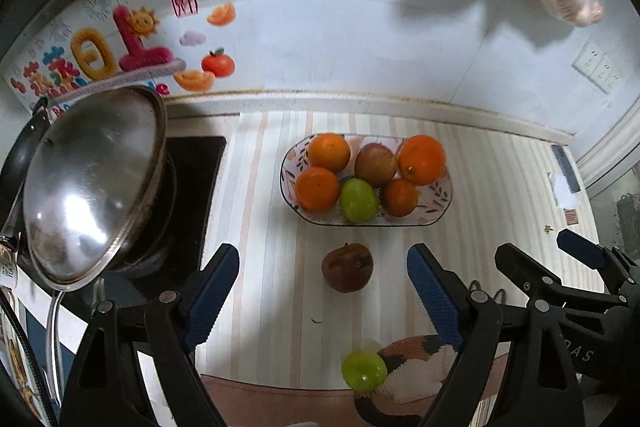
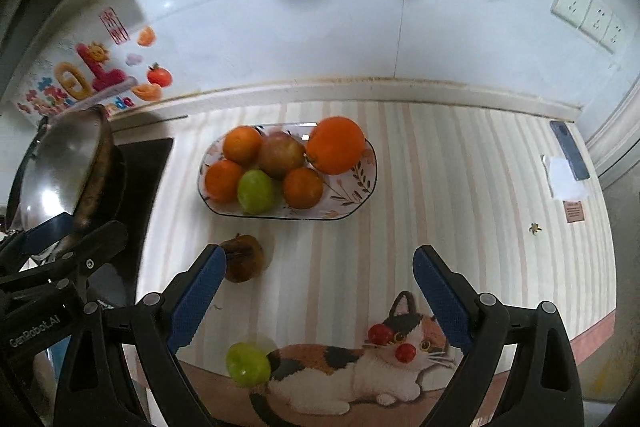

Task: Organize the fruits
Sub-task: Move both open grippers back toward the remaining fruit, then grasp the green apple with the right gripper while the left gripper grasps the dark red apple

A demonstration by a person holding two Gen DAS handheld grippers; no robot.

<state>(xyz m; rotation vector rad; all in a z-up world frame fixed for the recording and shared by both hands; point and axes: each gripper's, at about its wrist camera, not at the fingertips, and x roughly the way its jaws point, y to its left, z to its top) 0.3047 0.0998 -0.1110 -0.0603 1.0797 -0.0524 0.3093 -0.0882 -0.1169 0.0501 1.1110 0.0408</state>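
A patterned oval plate on the striped counter holds several oranges, a reddish apple and a green fruit. A dark red apple lies in front of the plate. A loose green fruit lies near the counter's front edge. Two small red fruits sit on the cat picture. My left gripper is open, above and around the dark apple without touching it. My right gripper is open and empty.
A steel wok lid leans on a pot on the black stove at the left. A phone and white paper lie at the far right. The wall with stickers and sockets is behind.
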